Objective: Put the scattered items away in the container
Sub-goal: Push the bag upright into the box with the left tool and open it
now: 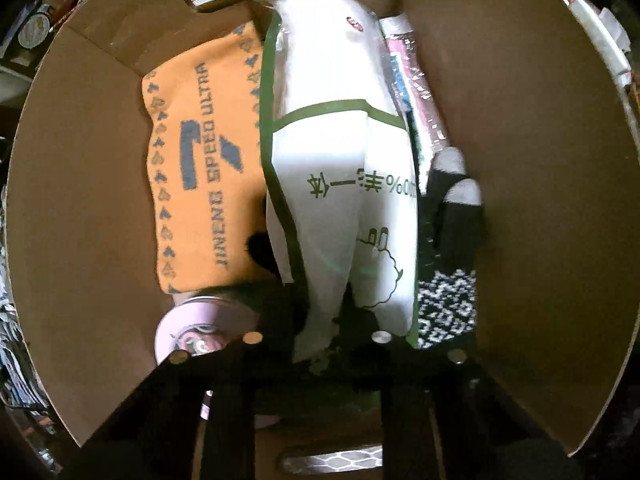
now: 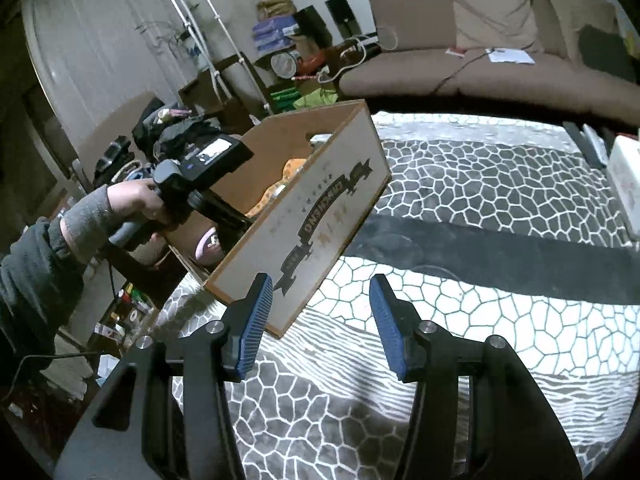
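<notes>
Inside a cardboard box (image 2: 304,216) on a pebble-patterned rug (image 2: 480,200), the left gripper (image 1: 320,344) points straight down with its jaws closed on the lower end of a white plastic pouch edged in green (image 1: 344,152); this looks like the placing step, the pouch already within the walls. Beside it lie an orange knitted cloth with grey lettering (image 1: 200,160), a pink round tin (image 1: 192,332), black-and-white patterned gloves (image 1: 448,280) and a shiny pink packet (image 1: 416,92). The right gripper (image 2: 320,320) hovers over the rug near the box, its 2 ribbed blue pads (image 2: 256,320) apart and empty. Next move, likely: let the slippery pouch go and lift clear without snagging the soft knits.
</notes>
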The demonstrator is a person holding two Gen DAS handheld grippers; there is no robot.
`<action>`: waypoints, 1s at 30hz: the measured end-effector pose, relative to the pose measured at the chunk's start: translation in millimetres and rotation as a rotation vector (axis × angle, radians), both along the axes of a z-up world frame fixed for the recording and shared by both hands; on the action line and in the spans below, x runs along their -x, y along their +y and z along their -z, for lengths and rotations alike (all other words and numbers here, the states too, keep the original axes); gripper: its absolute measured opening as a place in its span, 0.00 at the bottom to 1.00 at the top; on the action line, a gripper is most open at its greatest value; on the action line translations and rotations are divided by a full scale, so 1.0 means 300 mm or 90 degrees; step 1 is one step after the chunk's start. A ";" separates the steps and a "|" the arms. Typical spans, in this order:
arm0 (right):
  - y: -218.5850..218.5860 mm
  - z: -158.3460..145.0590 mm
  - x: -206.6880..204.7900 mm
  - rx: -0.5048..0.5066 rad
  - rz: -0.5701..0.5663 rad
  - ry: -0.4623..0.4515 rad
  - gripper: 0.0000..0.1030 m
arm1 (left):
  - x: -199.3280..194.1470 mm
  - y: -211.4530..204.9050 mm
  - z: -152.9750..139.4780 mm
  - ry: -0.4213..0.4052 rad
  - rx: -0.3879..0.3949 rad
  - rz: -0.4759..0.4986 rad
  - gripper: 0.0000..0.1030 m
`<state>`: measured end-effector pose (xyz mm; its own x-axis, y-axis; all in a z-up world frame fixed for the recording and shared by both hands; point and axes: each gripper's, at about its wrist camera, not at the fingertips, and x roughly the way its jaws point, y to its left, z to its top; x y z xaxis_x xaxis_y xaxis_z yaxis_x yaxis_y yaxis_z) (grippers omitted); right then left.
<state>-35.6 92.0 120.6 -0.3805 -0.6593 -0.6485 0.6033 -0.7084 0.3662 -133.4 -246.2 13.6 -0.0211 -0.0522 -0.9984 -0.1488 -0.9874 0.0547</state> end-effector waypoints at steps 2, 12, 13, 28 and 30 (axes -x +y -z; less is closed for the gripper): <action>-0.005 0.007 -0.012 -0.015 0.000 -0.003 0.47 | -0.012 0.005 -0.019 0.008 -0.025 -0.019 0.15; -0.016 0.055 -0.012 -0.034 0.004 -0.022 0.47 | -0.053 -0.058 0.031 -0.066 -0.180 -0.156 0.43; -0.020 0.055 -0.014 -0.037 0.003 -0.019 0.47 | -0.065 -0.056 0.057 -0.081 -0.146 -0.153 0.54; -0.063 0.045 -0.025 -0.064 -0.003 0.014 0.47 | -0.165 -0.005 -0.021 0.082 0.149 -0.033 0.56; -0.076 0.041 -0.027 -0.065 -0.004 0.012 0.47 | -0.165 -0.007 0.025 0.051 0.187 -0.014 0.56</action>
